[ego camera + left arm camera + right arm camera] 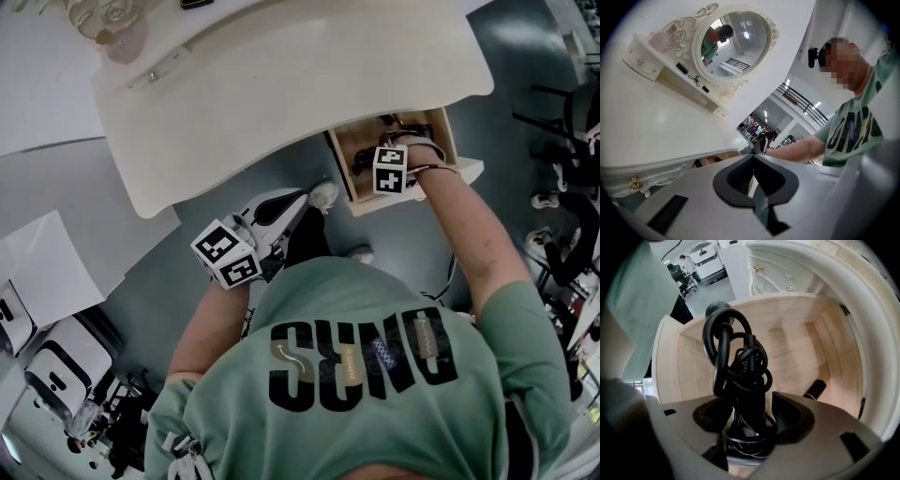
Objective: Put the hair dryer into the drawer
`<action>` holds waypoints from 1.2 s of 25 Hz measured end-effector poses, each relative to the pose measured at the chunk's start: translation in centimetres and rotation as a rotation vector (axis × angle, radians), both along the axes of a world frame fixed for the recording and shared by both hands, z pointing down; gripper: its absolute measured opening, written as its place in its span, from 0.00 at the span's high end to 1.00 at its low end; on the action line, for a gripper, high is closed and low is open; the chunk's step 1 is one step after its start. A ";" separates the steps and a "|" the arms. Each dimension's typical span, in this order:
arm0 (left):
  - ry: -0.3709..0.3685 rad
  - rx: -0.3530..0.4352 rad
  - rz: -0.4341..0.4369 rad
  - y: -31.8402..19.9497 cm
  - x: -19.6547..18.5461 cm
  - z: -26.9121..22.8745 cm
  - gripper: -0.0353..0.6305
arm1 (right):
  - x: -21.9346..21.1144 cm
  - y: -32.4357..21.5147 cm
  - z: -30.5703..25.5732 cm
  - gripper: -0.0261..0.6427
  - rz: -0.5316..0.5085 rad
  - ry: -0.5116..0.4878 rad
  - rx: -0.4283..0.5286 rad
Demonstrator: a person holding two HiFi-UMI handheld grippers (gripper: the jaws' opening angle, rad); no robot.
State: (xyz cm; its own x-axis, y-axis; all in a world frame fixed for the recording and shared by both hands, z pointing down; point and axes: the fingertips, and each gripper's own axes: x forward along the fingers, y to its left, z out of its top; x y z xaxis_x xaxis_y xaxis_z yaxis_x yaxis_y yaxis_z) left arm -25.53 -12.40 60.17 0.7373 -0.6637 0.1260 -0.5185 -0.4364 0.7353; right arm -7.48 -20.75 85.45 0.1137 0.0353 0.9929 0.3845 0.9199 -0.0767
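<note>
Nearly done: cord-wrapped hair dryer (740,380) sits down in the open drawer (797,348) between the right gripper (747,414) jaws, parted and slack; left gripper (753,161) jaws together, empty; remaining: withdraw.

White dressing table's curved tabletop (281,84) carries an ornate oval mirror (733,44) at its back edge. Grey floor (187,272) lies below, black office chairs (570,234) beyond its right end.
</note>
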 end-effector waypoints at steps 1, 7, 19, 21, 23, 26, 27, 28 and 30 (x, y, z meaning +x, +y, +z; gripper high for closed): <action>0.001 -0.001 0.002 -0.1 0.1 0.0 0.93 | 0.0 -0.3 -0.1 0.57 0.031 -0.017 0.002; 0.004 0.012 0.022 -0.5 0.6 -0.9 0.93 | 0.3 -1.3 -2.9 0.48 0.196 -0.175 0.043; 0.003 0.116 0.199 -1.5 9.1 -6.6 0.93 | 6.5 0.5 -21.1 0.55 0.922 -0.823 0.084; 0.001 0.148 0.256 -1.7 12.0 -7.9 0.93 | 9.6 1.5 -24.9 0.59 1.052 -0.960 0.091; -0.002 0.182 0.313 -1.6 15.2 -9.4 0.93 | 13.2 3.0 -28.8 0.62 1.161 -1.084 0.109; 0.008 0.224 0.393 -0.8 20.5 -12.3 0.93 | 19.4 6.1 -34.3 0.69 1.291 -1.242 0.155; 0.014 0.243 0.434 -0.7 22.5 -13.4 0.93 | 21.6 7.2 -36.2 0.71 1.330 -1.291 0.193; 0.019 0.262 0.475 -0.6 24.5 -14.4 0.93 | 23.8 8.4 -37.9 0.73 1.364 -1.334 0.238; 0.027 0.297 0.543 0.2 28.3 -16.3 0.93 | 28.3 11.3 -40.9 0.75 1.416 -1.401 0.325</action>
